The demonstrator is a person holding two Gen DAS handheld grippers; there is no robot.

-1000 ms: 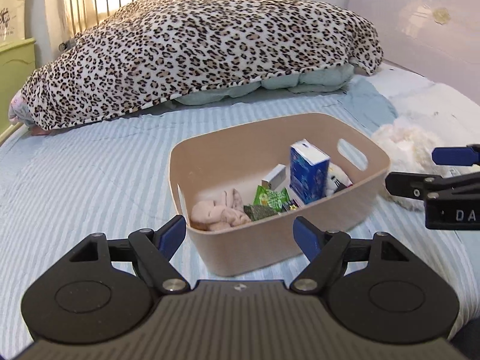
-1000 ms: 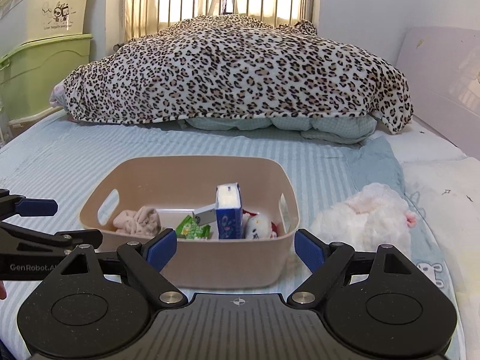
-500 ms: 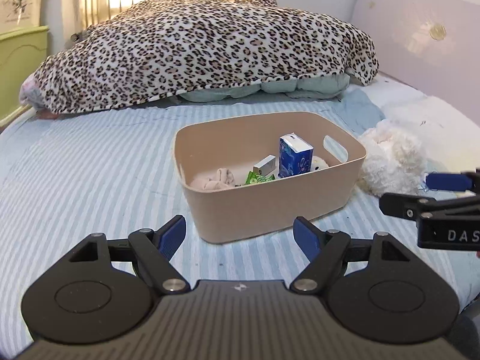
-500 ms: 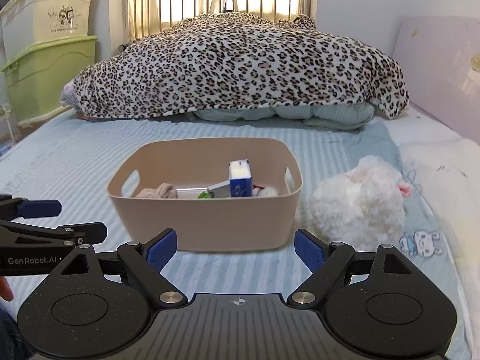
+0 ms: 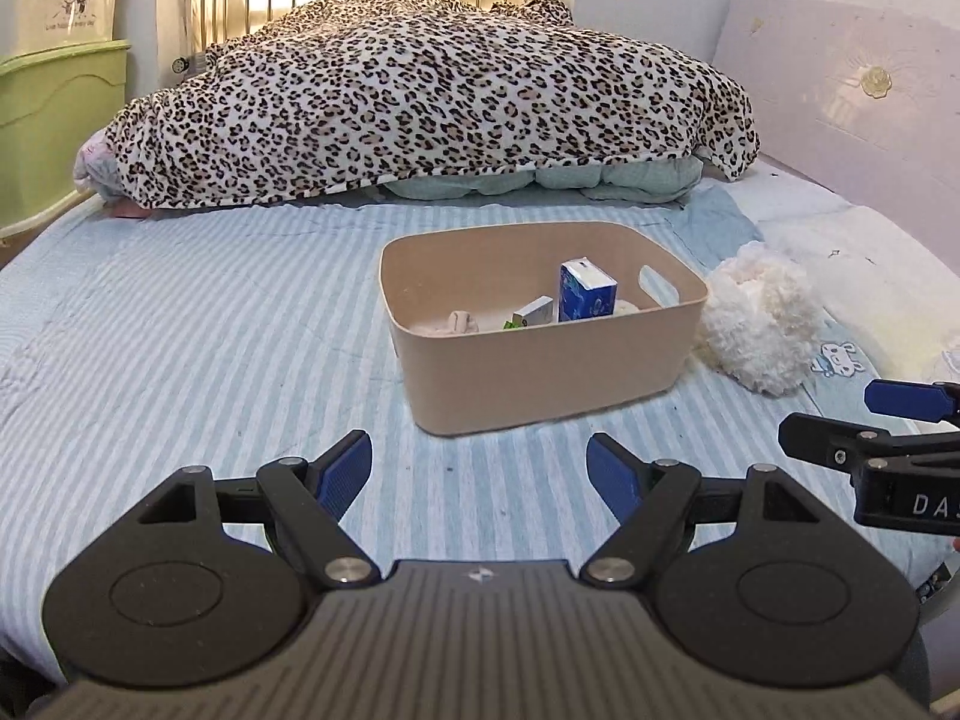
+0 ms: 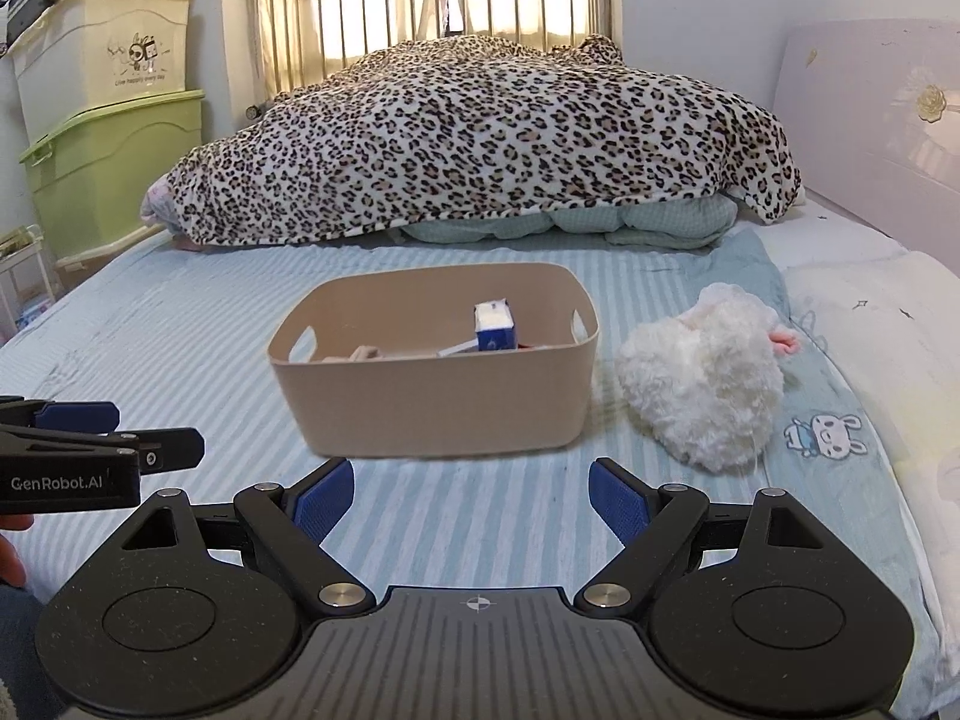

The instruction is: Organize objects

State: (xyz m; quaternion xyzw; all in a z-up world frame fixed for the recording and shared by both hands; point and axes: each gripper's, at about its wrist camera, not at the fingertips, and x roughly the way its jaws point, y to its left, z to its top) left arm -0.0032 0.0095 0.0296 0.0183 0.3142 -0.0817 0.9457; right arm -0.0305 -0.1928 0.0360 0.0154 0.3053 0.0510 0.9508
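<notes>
A beige plastic bin stands on the striped bed. In it are a blue carton, a small white box, a green packet and a pinkish cloth. A white fluffy plush toy lies on the bed just right of the bin. My left gripper is open and empty, well short of the bin. My right gripper is open and empty, also short of the bin, and shows at the right edge of the left wrist view.
A leopard-print blanket is heaped over bedding at the far end. A pale headboard stands on the right. Stacked green and cream storage boxes stand left of the bed. Metal bed rails run behind the blanket.
Both grippers have drawn back from the bin and dropped lower, so the bin looks smaller and farther. Both stay open and empty. Nothing on the bed has moved.
</notes>
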